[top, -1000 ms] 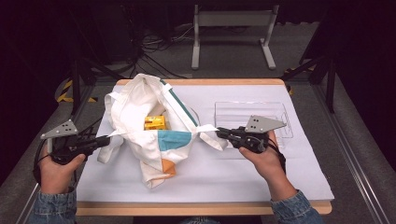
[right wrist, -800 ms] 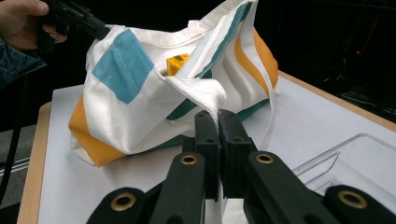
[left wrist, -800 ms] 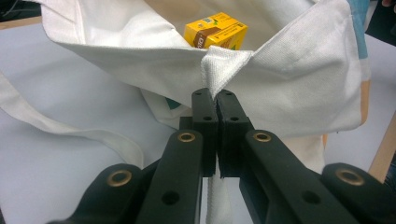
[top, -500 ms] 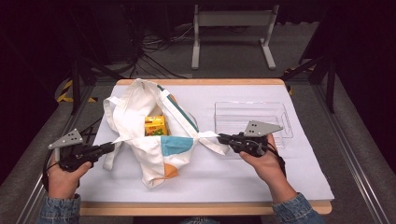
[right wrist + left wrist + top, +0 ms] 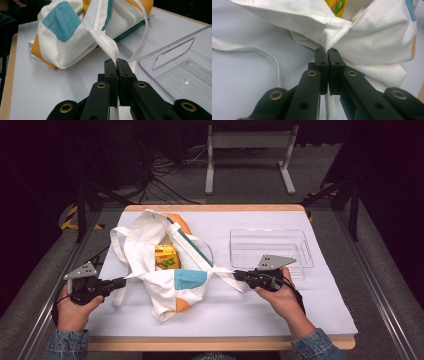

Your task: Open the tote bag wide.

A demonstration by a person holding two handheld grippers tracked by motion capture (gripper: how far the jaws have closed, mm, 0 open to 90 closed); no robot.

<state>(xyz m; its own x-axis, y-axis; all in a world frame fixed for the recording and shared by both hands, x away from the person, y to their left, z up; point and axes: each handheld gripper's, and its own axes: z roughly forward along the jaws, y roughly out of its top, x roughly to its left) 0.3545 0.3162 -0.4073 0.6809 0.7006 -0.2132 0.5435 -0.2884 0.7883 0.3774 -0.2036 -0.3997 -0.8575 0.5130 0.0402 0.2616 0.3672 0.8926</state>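
A white cloth tote bag point(image 5: 165, 270) with teal and orange patches lies on the table's left half, its mouth pulled open sideways. Inside it stands a yellow carton point(image 5: 166, 256), also glimpsed at the top of the left gripper view point(image 5: 337, 6). My left gripper point(image 5: 121, 282) is shut on the bag's left rim point(image 5: 332, 32), the cloth pinched between the black jaws point(image 5: 327, 53). My right gripper point(image 5: 237, 275) is shut on the bag's right rim point(image 5: 106, 45), with the fabric running down between its jaws point(image 5: 116, 63). Both grippers sit low, near the tabletop.
A clear plastic bin point(image 5: 270, 250) stands empty right of the bag, just beyond my right hand, and its corner point(image 5: 175, 72) is close beside the right gripper. The bag's loose handles point(image 5: 117, 245) trail on the white table cover point(image 5: 250, 312).
Both grippers have sunk toward the table with the bag's rim in them. The bag has settled lower and flatter, and the carton shows more plainly in its mouth.
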